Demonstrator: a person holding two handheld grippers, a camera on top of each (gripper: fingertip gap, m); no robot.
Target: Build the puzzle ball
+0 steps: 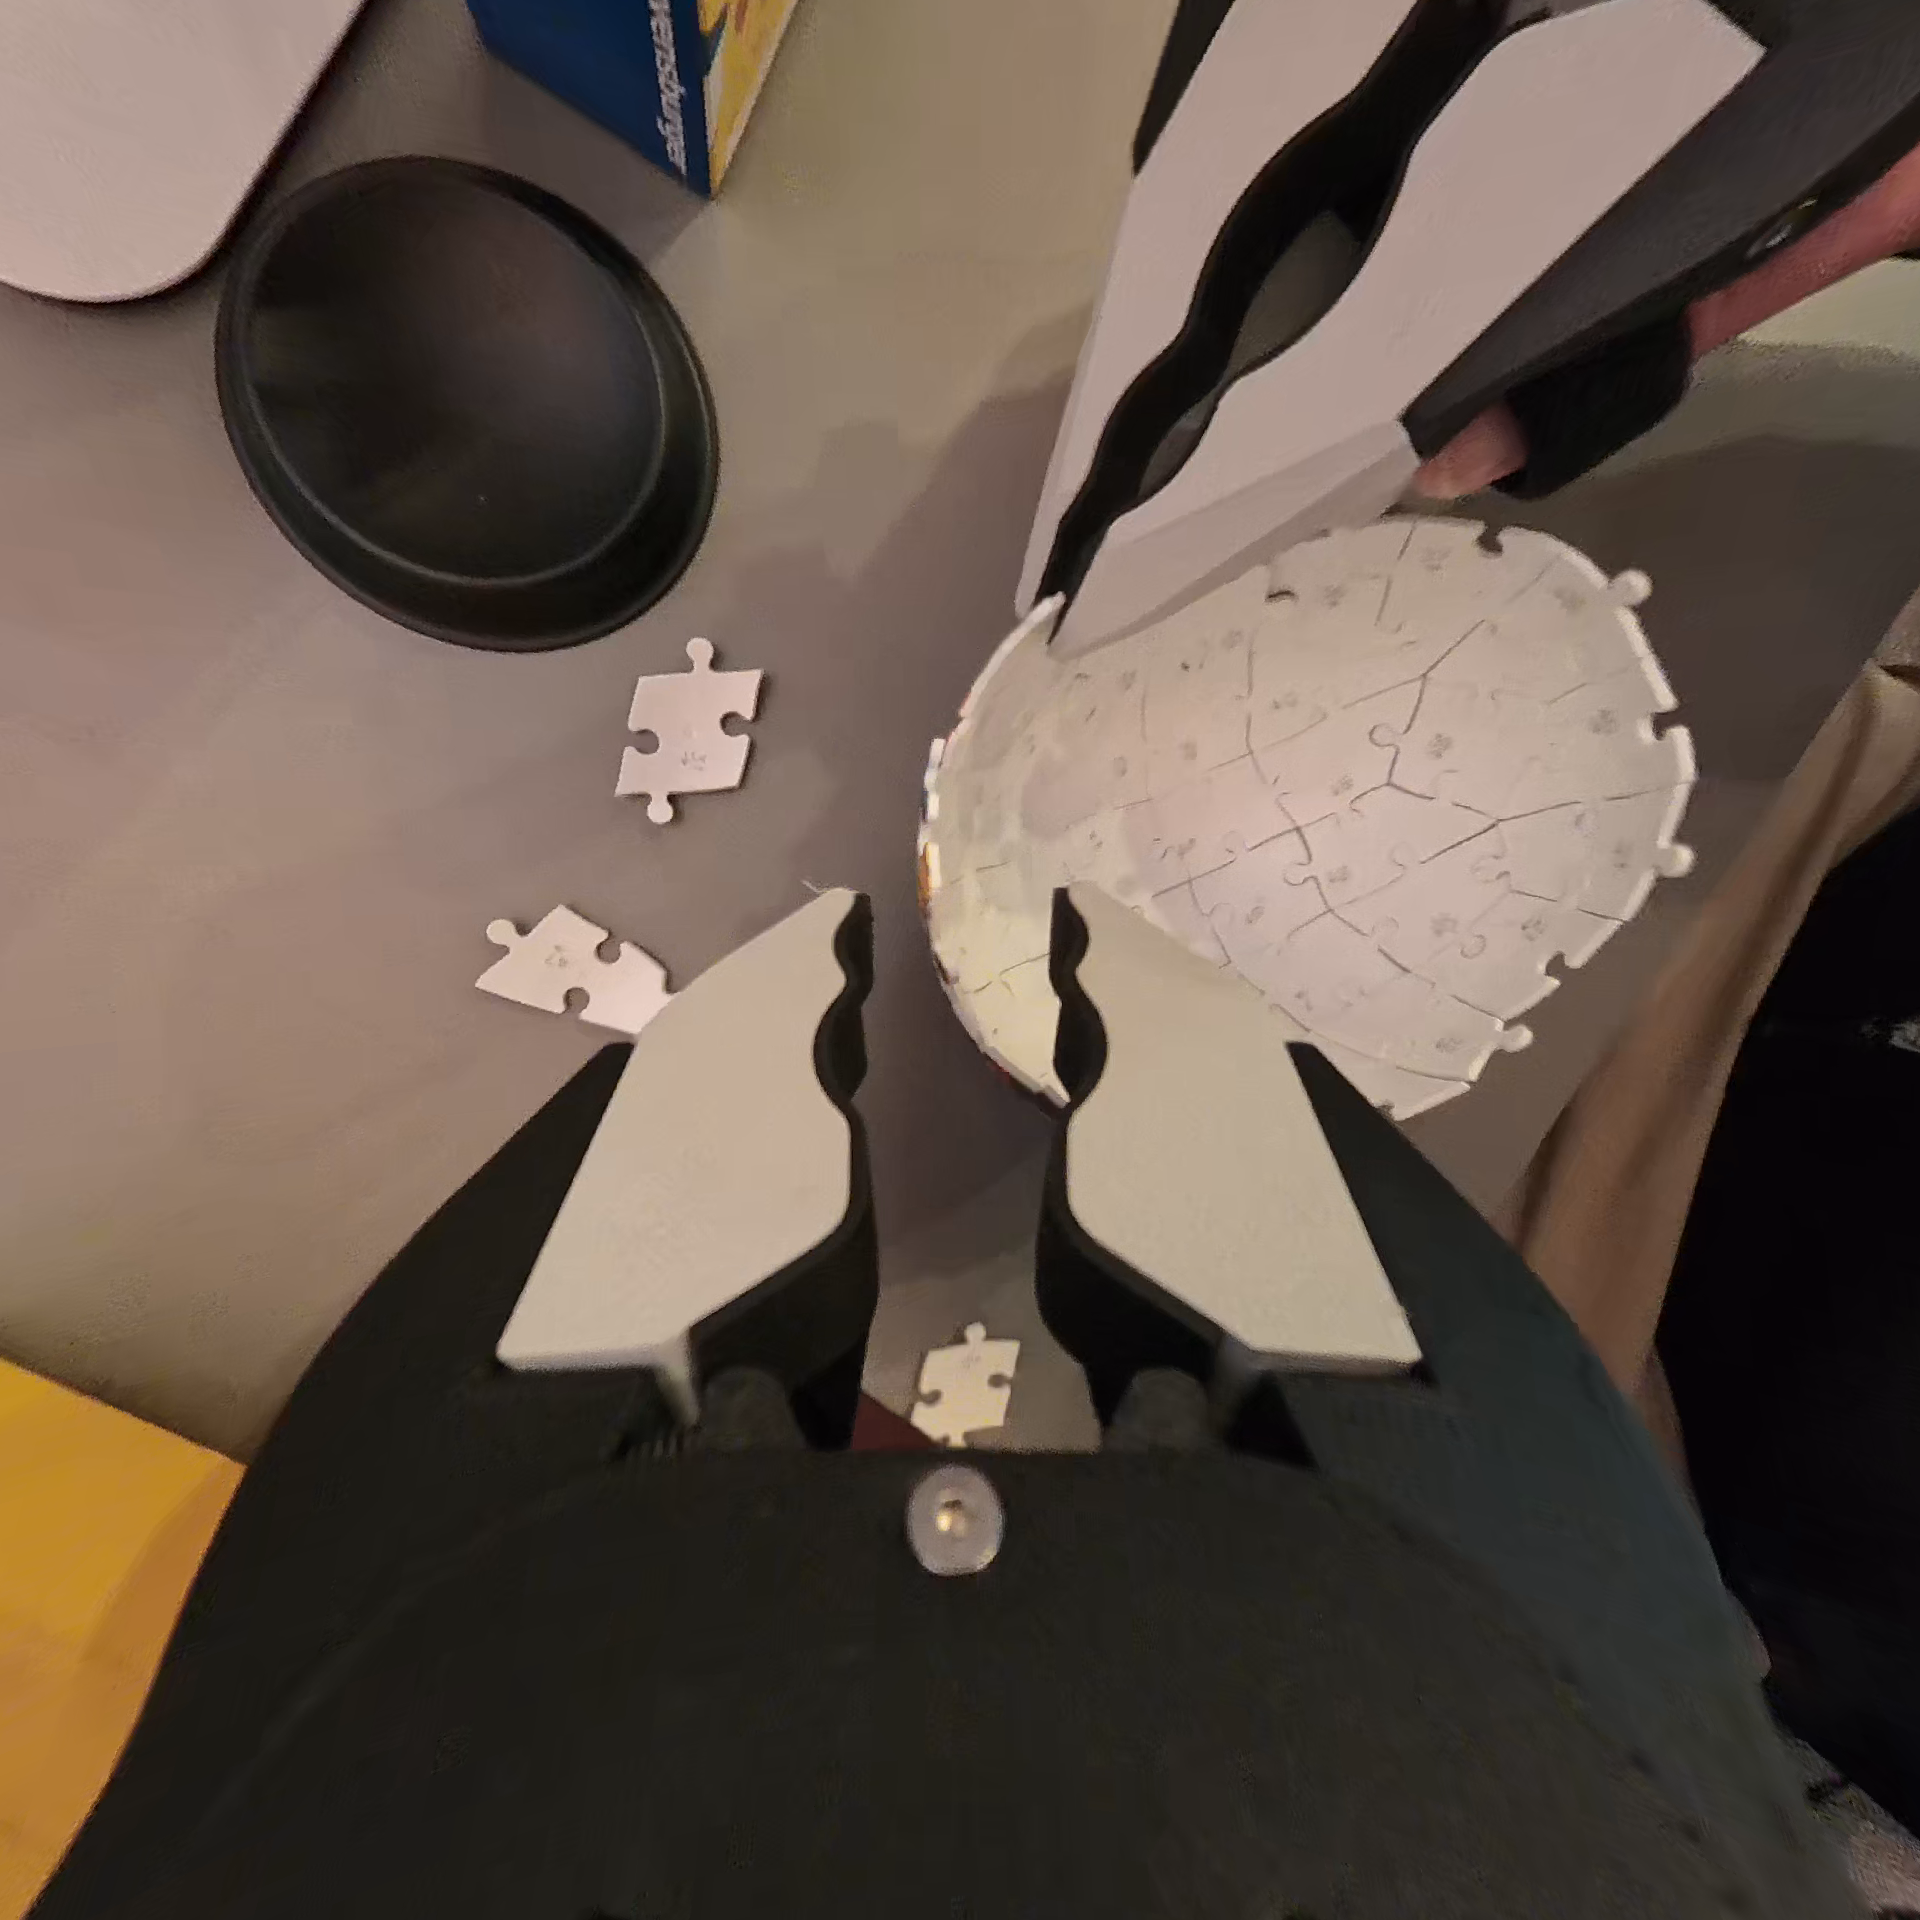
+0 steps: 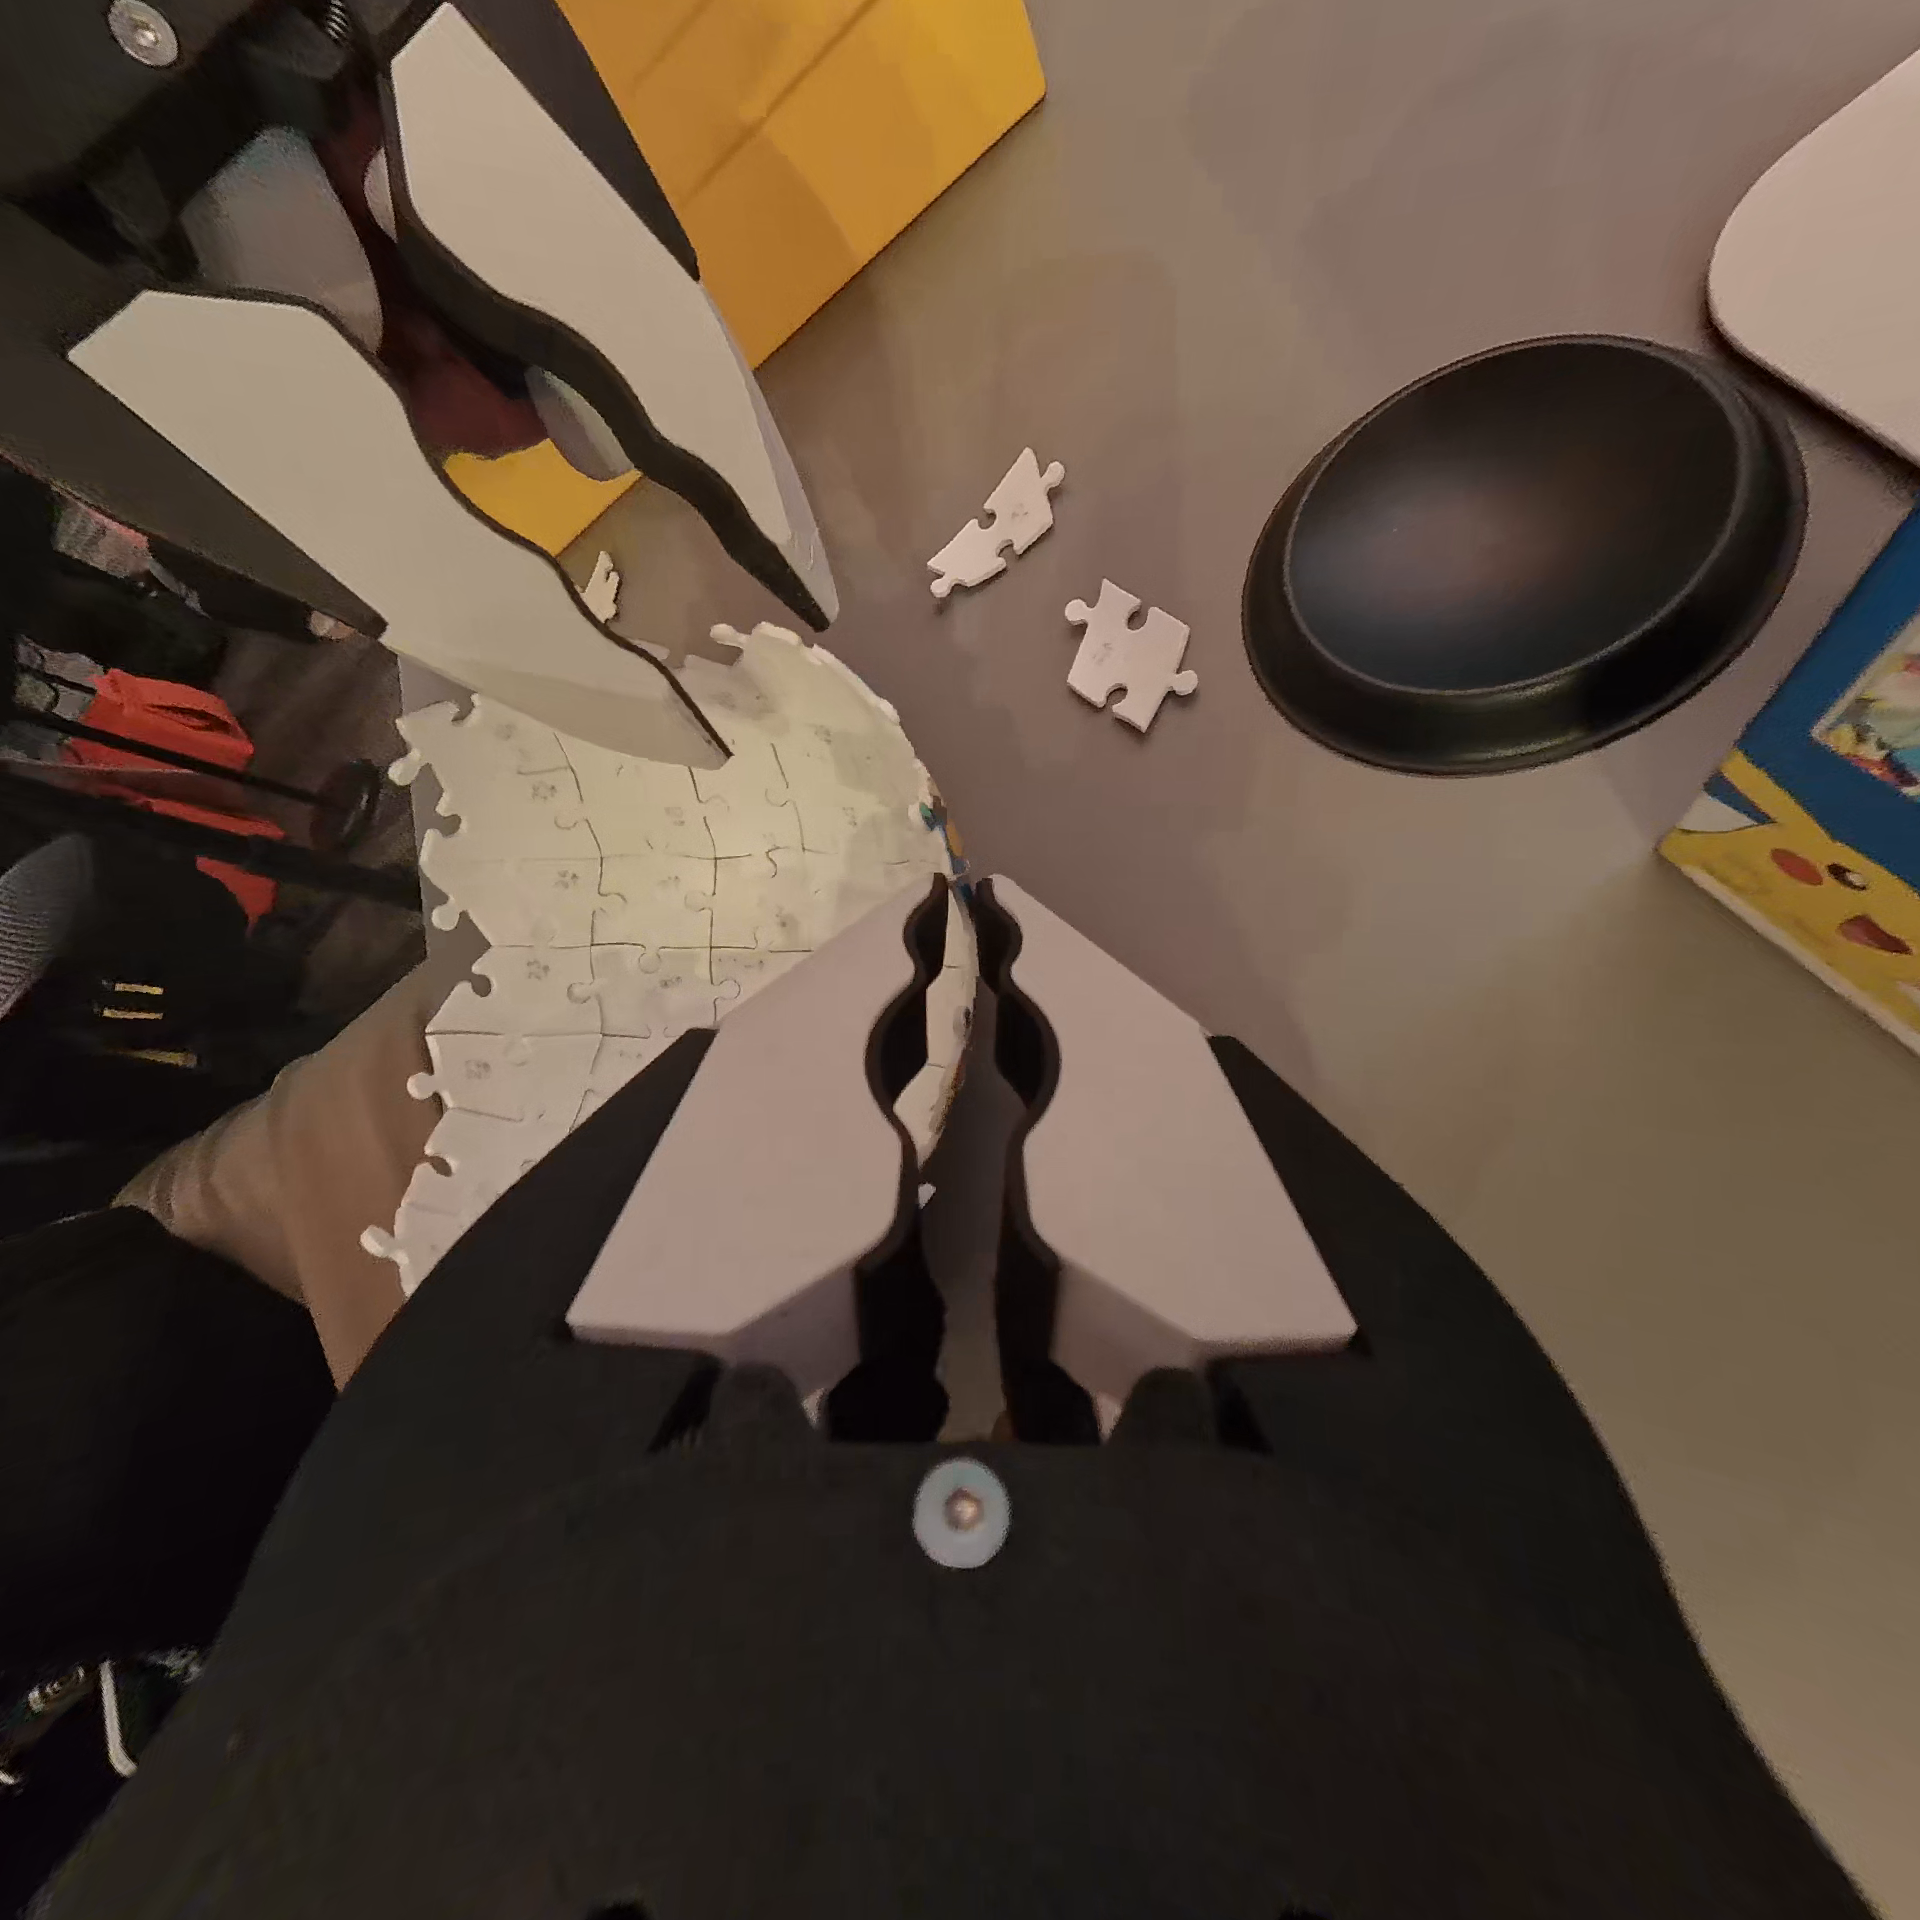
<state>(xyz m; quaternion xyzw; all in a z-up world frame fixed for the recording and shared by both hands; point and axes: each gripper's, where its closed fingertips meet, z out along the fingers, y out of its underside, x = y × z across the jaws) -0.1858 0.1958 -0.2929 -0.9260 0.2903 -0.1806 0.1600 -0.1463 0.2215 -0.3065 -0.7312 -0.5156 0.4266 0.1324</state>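
Note:
The half-built puzzle ball [image 1: 1351, 810] is a white shell of joined pieces, tilted on its side on the grey table with its hollow inside showing. It also shows in the right wrist view [image 2: 623, 883]. My right gripper [image 2: 966, 883] is shut on the shell's rim and appears at the top of the left wrist view [image 1: 1049, 623]. My left gripper [image 1: 961, 914] is open with its jaws on either side of the opposite rim, one finger inside the shell; it also shows in the right wrist view [image 2: 769, 686]. Three loose white pieces [image 1: 691, 743] [image 1: 577, 966] [image 1: 966, 1382] lie on the table beside the shell.
A black bowl-shaped stand [image 1: 468, 405] [image 2: 1527, 551] sits beyond the loose pieces. A blue and yellow puzzle box [image 1: 644, 73] [image 2: 1818, 831], a yellow box [image 1: 83, 1507] [image 2: 810, 135] and a white rounded object [image 1: 135, 125] stand around. A person's beige trouser leg [image 1: 1714, 987] is at the table edge. There is about 6 centimetres between the tips of the two grippers.

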